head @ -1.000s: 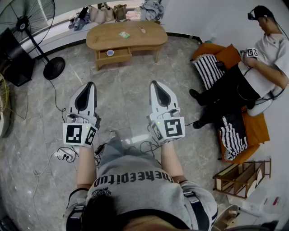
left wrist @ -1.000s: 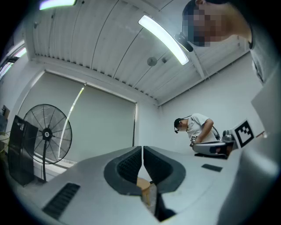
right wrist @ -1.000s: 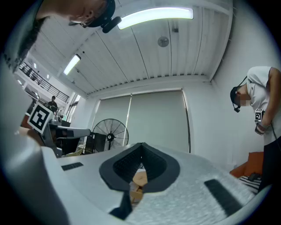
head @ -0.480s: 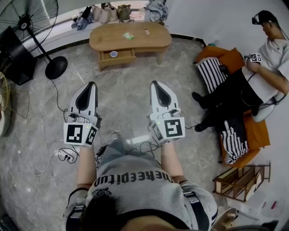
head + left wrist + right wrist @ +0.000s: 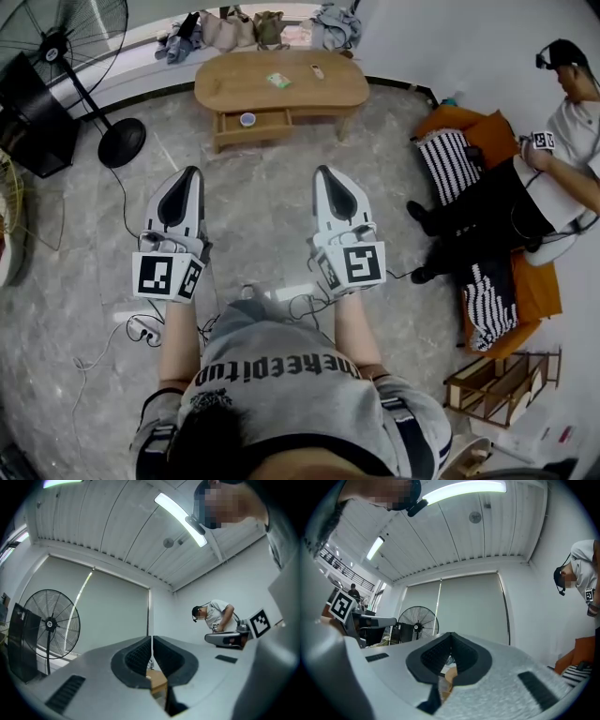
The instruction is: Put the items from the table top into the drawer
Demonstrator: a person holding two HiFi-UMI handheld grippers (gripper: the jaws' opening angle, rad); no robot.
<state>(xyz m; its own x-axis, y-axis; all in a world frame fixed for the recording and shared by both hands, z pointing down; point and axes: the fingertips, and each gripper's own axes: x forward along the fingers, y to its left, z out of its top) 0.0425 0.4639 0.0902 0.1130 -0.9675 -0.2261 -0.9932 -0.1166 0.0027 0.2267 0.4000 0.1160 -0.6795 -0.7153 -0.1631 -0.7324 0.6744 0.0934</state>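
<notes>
A wooden coffee table [image 5: 347,89] stands far ahead on the grey floor. Its drawer [image 5: 267,122] is pulled open, with a small round blue-and-white thing [image 5: 247,119] inside. On the top lie a green packet [image 5: 278,81] and a small pale item [image 5: 317,70]. My left gripper [image 5: 190,174] and right gripper [image 5: 322,172] are held side by side, well short of the table, both shut and empty. In the left gripper view the left gripper [image 5: 151,641] has its jaws together; in the right gripper view the right gripper [image 5: 451,637] also has its tips touching.
A standing fan [image 5: 56,47] and a black box [image 5: 33,131] are at the left. Bags [image 5: 234,28] lie behind the table. A person [image 5: 534,187] sits on an orange seat [image 5: 525,272] at the right. Cables [image 5: 141,323] trail on the floor near my feet. A wooden rack [image 5: 497,380] lies lower right.
In the head view the table and the seated person have shifted right and slightly lower. Both grippers keep their place in the picture and stay shut.
</notes>
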